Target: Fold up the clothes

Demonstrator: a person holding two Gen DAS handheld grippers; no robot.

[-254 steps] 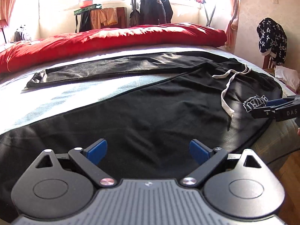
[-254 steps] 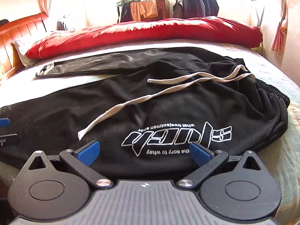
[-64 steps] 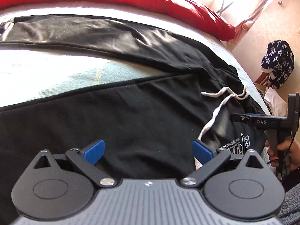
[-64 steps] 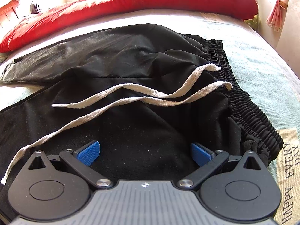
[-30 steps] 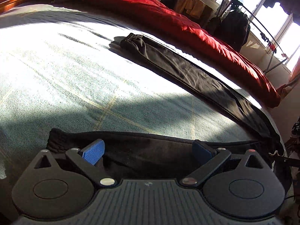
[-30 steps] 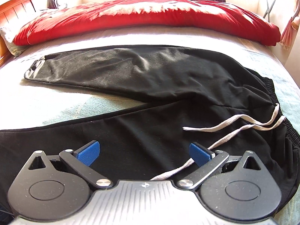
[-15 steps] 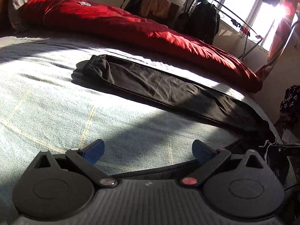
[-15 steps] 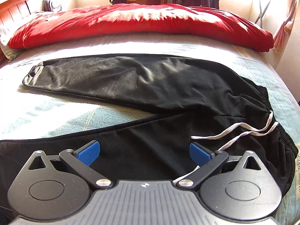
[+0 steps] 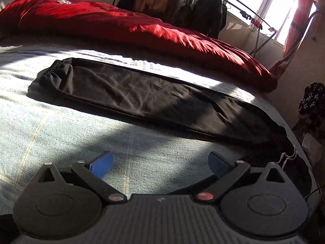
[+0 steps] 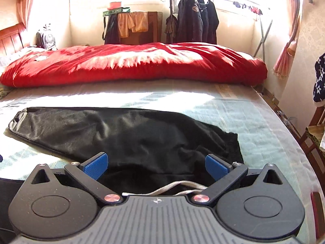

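The black sweatpants [image 9: 154, 101] lie spread on the bed [image 9: 61, 138], one leg stretched flat across the pale blanket toward the elastic cuff [image 9: 49, 71] — laid out long, it seems, so that a fold can be made cleanly along its length. The red duvet [image 10: 132, 65] is bunched against the far side, which leaves the middle of the bed as working room.

The left gripper [image 9: 160, 163] hovers low over bare blanket in front of that leg, its blue pads spread wide with nothing between them. The right gripper [image 10: 156, 165] is likewise spread and empty, poised over the waist end of the pants, where the white drawstring [image 10: 176, 189] trails just under its body (loose, so it may need tucking in before the fold).

In the right view the fabric near the waist is rumpled and doubled on itself rather than flat. With each gripper at a different end, the placement suggests a two-point pickup — one side at the waistband, the other further along — though neither has taken hold, so the fold proper looks not yet begun.
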